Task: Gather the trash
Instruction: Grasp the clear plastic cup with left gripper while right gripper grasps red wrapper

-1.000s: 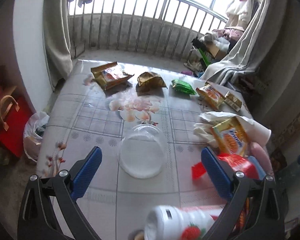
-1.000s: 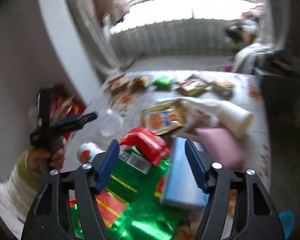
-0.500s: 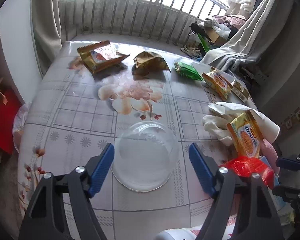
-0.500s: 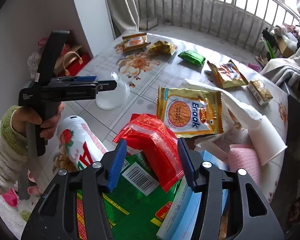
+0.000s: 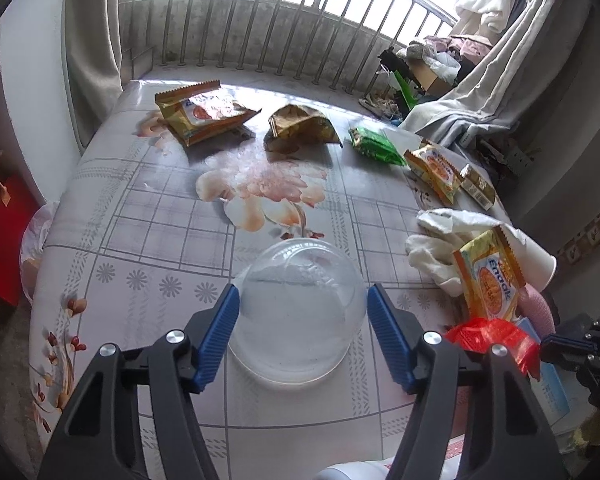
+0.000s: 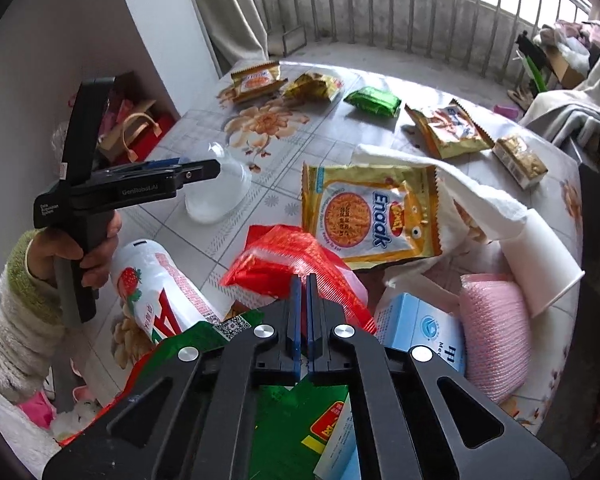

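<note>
Between the blue ribbed pads of the left gripper (image 5: 303,322) sits the clear domed plastic lid (image 5: 298,312), mouth-down on the table, its round wall spanning nearly the whole gap. The jaws have just been closing on it from either side, and they look to be touching or just short of its flanks; I cannot tell whether they press yet. Being round, the dome has no long axis to line up with, so the move turns only on keeping it centred. It is thin, smooth and slippery, so it will likely flex or squirt out under a hard squeeze.

Just to the right, the right gripper (image 6: 303,312) has its jaws drawn together, pinching the near edge of the crinkled red plastic wrapper (image 6: 292,264), which rises off the heap as a thin glossy film.

Around that wrapper lie a white strawberry-printed bottle (image 6: 160,284) on its side, a green foil bag (image 6: 284,412), a pale blue carton (image 6: 424,328) and a pink ribbed foam roll (image 6: 496,336).

Beyond, a yellow Enaak snack packet (image 6: 368,216) rests on white crumpled tissue (image 6: 480,196) beside a white paper cup (image 6: 548,260).

Farthest across the floral plastic tablecloth (image 5: 172,216) are flat gold snack bags (image 5: 204,114) and a small green packet (image 5: 374,146), well apart from both tools.
</note>
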A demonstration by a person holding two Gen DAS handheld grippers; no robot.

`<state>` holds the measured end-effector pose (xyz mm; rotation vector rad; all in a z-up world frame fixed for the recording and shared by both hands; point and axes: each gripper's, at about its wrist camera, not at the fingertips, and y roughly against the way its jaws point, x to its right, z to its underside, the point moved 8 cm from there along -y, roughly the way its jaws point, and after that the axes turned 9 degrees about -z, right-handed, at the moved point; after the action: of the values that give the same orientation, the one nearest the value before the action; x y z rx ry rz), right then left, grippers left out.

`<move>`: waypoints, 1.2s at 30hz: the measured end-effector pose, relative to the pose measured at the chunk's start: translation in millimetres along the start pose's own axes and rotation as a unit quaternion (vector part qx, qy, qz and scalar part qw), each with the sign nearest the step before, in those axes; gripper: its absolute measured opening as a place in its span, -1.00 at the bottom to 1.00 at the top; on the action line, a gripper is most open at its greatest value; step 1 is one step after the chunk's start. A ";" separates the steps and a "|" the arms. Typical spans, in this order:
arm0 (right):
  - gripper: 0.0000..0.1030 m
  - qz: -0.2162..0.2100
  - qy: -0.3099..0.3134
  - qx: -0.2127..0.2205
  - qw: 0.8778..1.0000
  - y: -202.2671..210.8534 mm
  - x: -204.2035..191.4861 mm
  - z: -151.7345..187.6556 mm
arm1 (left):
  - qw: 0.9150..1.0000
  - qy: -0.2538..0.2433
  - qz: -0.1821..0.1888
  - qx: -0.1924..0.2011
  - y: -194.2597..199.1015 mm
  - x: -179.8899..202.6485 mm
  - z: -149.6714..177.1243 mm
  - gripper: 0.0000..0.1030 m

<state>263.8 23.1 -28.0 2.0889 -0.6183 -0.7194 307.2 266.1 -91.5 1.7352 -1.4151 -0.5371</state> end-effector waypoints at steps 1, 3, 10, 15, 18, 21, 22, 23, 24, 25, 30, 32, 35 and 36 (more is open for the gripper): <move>-1.00 -0.001 0.000 0.003 1.000 1.7 -0.2 -0.6 | 1.000 0.002 0.001 0.005 2.8 -0.4 -1.8 0.25; -1.00 -0.002 0.000 0.012 1.000 6.4 -0.6 -2.9 | 1.000 0.004 0.001 0.014 8.3 -1.0 -5.3 0.24; 0.03 -0.004 0.040 0.013 0.999 11.0 -21.7 -17.1 | 0.999 0.012 -0.003 0.029 20.6 -3.8 -12.2 0.24; 0.42 0.025 0.092 -0.024 0.995 -8.6 -37.4 -21.2 | 1.000 0.015 -0.002 0.028 21.5 -5.4 -10.6 0.24; 0.47 0.041 0.099 -0.062 0.992 -28.1 -37.3 -16.1 | 0.999 0.020 -0.001 0.025 20.5 -7.4 -8.8 0.24; 0.46 0.052 0.083 -0.092 0.991 -45.1 -27.9 -12.2 | 0.999 0.024 0.001 0.023 19.9 -8.6 -6.8 0.24; 0.43 0.056 0.078 -0.095 0.991 -47.1 -24.4 -11.5 | 0.999 0.023 0.001 0.023 19.9 -8.5 -6.8 0.24; 0.39 0.061 0.071 -0.098 0.991 -49.3 -20.0 -11.0 | 0.999 0.022 0.001 0.024 20.0 -8.5 -6.9 0.24; 0.25 0.062 0.063 -0.099 0.991 -50.0 -16.6 -10.7 | 0.999 0.022 0.002 0.024 20.3 -8.7 -6.5 0.24; 0.18 0.058 0.051 -0.099 0.992 -49.6 -13.7 -11.0 | 0.999 0.022 0.002 0.025 20.5 -8.8 -6.0 0.24; -0.08 0.044 0.003 -0.067 0.997 -35.4 -3.2 -14.2 | 0.999 0.026 0.005 0.028 25.4 -9.9 -4.1 0.24; -0.16 0.037 -0.009 -0.048 0.998 -26.6 -2.3 -16.1 | 0.999 0.028 0.005 0.032 28.7 -10.6 -4.7 0.24; -0.19 0.034 -0.022 -0.011 0.999 -9.8 -2.0 -20.4 | 0.999 0.030 0.007 0.042 39.1 -10.6 -5.8 0.24; -0.20 0.032 -0.025 0.004 0.999 -2.7 -2.1 -22.7 | 0.998 0.031 0.007 0.046 44.1 -10.4 -6.4 0.24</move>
<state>278.1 38.2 -18.4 2.0551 -0.7126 -0.7352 282.7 276.4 -54.3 1.7979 -1.4272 -0.4127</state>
